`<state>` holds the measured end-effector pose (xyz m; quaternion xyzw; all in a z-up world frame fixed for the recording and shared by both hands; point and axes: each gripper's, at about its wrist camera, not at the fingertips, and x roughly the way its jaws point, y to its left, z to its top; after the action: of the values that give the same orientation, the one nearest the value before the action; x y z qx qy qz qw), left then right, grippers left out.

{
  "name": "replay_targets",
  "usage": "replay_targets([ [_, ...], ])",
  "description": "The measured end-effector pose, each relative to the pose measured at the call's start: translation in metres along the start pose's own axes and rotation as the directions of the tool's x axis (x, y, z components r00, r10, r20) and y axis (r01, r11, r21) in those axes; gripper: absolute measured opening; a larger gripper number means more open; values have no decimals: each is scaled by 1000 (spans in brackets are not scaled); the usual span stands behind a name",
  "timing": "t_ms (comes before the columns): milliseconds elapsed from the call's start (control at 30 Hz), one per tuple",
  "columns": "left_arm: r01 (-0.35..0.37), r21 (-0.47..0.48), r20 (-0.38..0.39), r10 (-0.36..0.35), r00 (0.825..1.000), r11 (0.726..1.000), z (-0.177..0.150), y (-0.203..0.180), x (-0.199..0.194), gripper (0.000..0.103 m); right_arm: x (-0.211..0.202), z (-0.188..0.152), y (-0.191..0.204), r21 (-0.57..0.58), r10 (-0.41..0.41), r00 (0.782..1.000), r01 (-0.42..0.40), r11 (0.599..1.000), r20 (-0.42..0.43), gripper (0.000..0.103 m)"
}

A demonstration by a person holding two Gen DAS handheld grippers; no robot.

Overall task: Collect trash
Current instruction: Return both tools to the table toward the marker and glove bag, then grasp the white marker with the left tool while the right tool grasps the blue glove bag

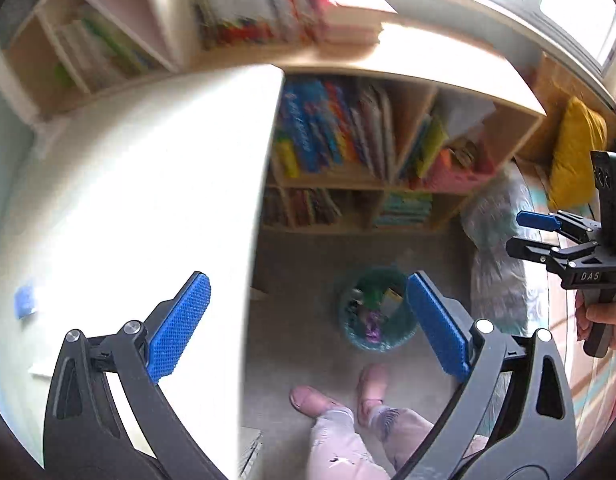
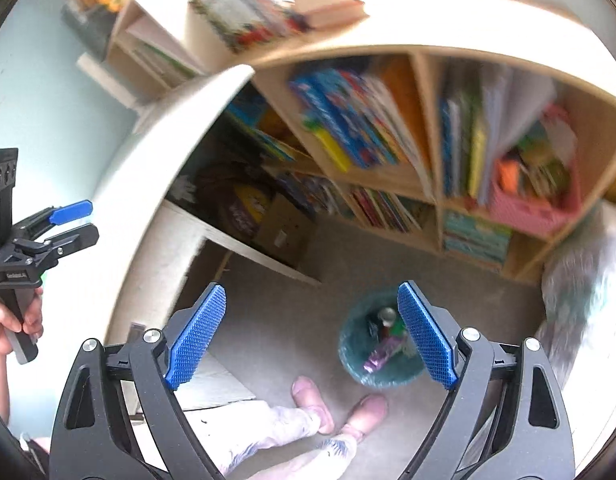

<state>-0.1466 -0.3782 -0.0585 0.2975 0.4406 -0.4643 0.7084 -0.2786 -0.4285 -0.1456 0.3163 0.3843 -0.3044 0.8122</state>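
Observation:
A teal waste bin [image 1: 373, 312] stands on the grey carpet below both grippers; it also shows in the right wrist view [image 2: 377, 340]. It holds several pieces of trash, among them a purple wrapper [image 2: 381, 354] and a can [image 2: 387, 315]. My left gripper [image 1: 308, 326] is open and empty, held high above the white desk edge and the floor. My right gripper [image 2: 311, 332] is open and empty, high above the floor left of the bin. Each gripper shows in the other's view, the right one [image 1: 523, 232] and the left one [image 2: 78, 222].
A white desk [image 1: 148, 200] fills the left, with a small blue item [image 1: 26, 300] on it. A wooden bookshelf [image 2: 427, 132] full of books stands behind the bin. A pink basket [image 2: 527, 208] sits in the shelf. The person's feet [image 2: 335, 404] stand near the bin. A yellow cushion [image 1: 575, 152] lies at right.

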Motion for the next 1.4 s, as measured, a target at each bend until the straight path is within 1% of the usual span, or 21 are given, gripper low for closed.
replay_targets([
  [67, -27, -37, 19, 27, 999, 999, -3, 18, -14, 96, -1, 13, 20, -41, 25, 1000, -25, 999, 9, 89],
  [167, -62, -106, 36, 66, 997, 992, -11, 47, -33, 96, 1, 29, 50, -131, 33, 999, -30, 991, 18, 89],
  [233, -98, -157, 37, 105, 994, 983, -19, 67, -43, 96, 4, 42, 71, -188, 33, 999, -29, 982, 22, 89],
  [300, -117, -201, 39, 127, 991, 973, -29, 83, -51, 96, 5, 52, 89, -231, 37, 999, -29, 972, 31, 89],
  [433, -164, -300, 38, 184, 982, 940, -49, 120, -66, 96, 9, 70, 130, -330, 60, 996, -37, 943, 59, 91],
  [500, -191, -348, 31, 215, 976, 918, -59, 137, -71, 96, 14, 79, 151, -374, 86, 995, -65, 925, 41, 91],
  [600, -208, -422, 27, 241, 970, 883, -74, 160, -81, 96, 23, 89, 180, -429, 113, 994, -95, 898, 16, 91],
  [700, -224, -476, 16, 263, 965, 851, -90, 181, -89, 96, 34, 98, 206, -472, 133, 991, -120, 873, -6, 91],
  [833, -232, -533, 3, 276, 961, 814, -110, 202, -94, 96, 50, 110, 246, -527, 160, 986, -157, 835, -40, 91],
  [1000, -237, -592, -20, 280, 960, 771, -133, 232, -97, 96, 72, 118, 297, -599, 177, 980, -195, 776, -88, 91],
  [1233, -207, -679, -34, 252, 967, 704, -162, 268, -98, 96, 115, 116, 363, -670, 173, 970, -243, 702, -171, 91],
  [1300, -190, -697, -26, 241, 970, 692, -168, 275, -98, 96, 127, 114, 383, -693, 176, 965, -263, 671, -196, 91],
  [1333, -175, -702, -17, 230, 973, 691, -171, 277, -98, 96, 135, 113, 395, -709, 178, 962, -274, 650, -209, 91],
  [1367, -158, -704, -1, 221, 975, 692, -173, 279, -98, 96, 141, 113, 403, -717, 176, 960, -280, 638, -218, 91],
  [1400, -155, -708, 3, 222, 975, 689, -175, 281, -99, 96, 149, 113, 412, -724, 174, 956, -293, 625, -236, 91],
])
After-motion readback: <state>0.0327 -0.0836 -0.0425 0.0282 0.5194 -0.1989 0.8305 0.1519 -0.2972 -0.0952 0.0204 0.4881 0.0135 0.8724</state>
